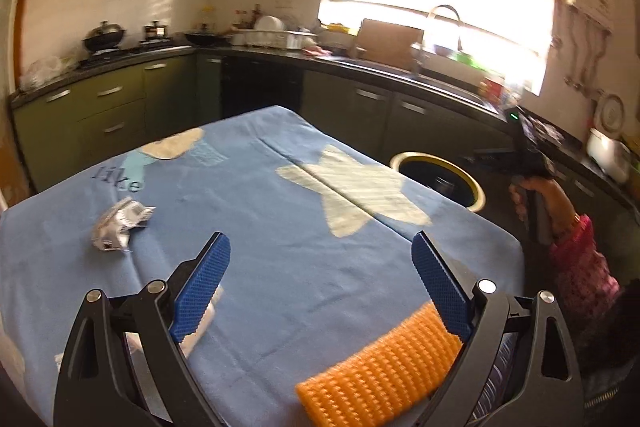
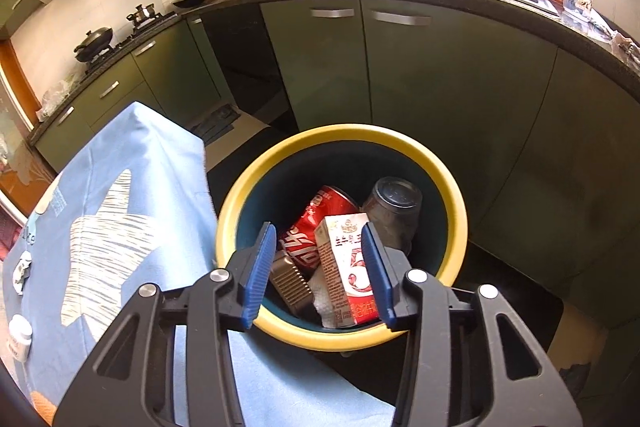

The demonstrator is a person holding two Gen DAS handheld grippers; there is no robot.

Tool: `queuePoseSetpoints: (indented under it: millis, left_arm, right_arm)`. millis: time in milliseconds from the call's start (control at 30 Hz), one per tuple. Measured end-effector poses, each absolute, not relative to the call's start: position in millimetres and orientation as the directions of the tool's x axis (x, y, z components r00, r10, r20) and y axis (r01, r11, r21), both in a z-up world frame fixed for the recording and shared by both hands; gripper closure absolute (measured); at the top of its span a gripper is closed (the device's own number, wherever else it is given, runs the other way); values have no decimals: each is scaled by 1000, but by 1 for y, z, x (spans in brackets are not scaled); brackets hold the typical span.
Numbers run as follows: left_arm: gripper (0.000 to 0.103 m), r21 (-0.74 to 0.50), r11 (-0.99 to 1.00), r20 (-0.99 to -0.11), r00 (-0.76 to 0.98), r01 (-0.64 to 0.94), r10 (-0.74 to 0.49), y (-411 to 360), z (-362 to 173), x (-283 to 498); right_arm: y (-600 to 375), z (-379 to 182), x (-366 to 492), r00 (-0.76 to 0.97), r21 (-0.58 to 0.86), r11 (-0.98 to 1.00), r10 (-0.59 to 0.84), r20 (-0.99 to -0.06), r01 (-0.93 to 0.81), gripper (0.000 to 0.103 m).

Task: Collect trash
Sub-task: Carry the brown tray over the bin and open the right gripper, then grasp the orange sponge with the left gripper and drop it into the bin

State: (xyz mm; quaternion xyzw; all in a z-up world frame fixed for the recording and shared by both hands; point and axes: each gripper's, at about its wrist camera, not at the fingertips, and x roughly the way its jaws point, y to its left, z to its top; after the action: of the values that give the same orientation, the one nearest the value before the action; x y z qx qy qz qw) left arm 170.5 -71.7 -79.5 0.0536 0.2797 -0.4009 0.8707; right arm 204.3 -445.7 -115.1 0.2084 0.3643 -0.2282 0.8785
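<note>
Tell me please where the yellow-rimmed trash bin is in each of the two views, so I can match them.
Left wrist view: the trash bin sits right of centre, beyond the table's right edge.
Right wrist view: the trash bin fills the centre, behind the right gripper.
Shared landmark: the white star on the blue tablecloth.

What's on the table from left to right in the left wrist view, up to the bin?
Crumpled wrapper → white bottle → orange sponge → bin, beyond the table's right edge.
</note>
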Motion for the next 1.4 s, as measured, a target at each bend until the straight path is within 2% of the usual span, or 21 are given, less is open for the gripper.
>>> queuePoseSetpoints:
  millis: [100, 267, 400, 500, 667, 733, 833, 867, 933, 967, 1100, 1400]
  left_arm:
    - [12, -96, 501, -598, 353, 860, -720, -89, -77, 152]
    - [12, -93, 250, -733, 104, 964, -672, -117, -88, 127]
    - [12, -50, 214, -801, 89, 975, -592, -130, -106, 133]
    - [12, -87, 197, -830, 39, 977, -557, -134, -121, 147]
    - [13, -62, 183, -871, 37, 981, -489, -137, -141, 151]
    - [18, -66, 182, -872, 32, 981, -488, -136, -143, 150]
    - [36, -66, 193, -875, 36, 979, -482, -135, -144, 150]
    - [45, -73, 198, -875, 32, 978, -483, -135, -143, 149]
    - [54, -85, 209, -869, 30, 974, -494, -132, -141, 148]
    - [65, -96, 213, -865, 24, 972, -502, -130, -138, 148]
    - [84, -113, 237, -847, 32, 965, -531, -126, -130, 144]
    - [87, -91, 326, -815, 118, 941, -567, -145, -94, 155]
  right_arm:
    - [-445, -116, 202, 636, 210, 812, -236, -735, 545, 57]
    - [-442, -116, 199, 638, 217, 815, -225, -736, 537, 55]
    - [-439, -114, 199, 645, 220, 821, -217, -733, 527, 54]
    - [-436, -113, 200, 647, 220, 827, -211, -732, 518, 53]
    - [-436, -115, 199, 645, 221, 825, -210, -735, 520, 53]
    - [-437, -116, 199, 646, 223, 825, -207, -735, 519, 53]
    - [-437, -117, 200, 647, 227, 826, -201, -736, 515, 53]
    - [-437, -118, 201, 648, 229, 827, -199, -735, 513, 53]
    - [-437, -119, 201, 648, 231, 828, -194, -736, 510, 53]
    - [-438, -120, 201, 648, 233, 828, -191, -738, 509, 53]
    - [-439, -123, 200, 651, 243, 827, -182, -737, 507, 53]
    - [-453, -122, 190, 674, 269, 824, -174, -718, 499, 53]
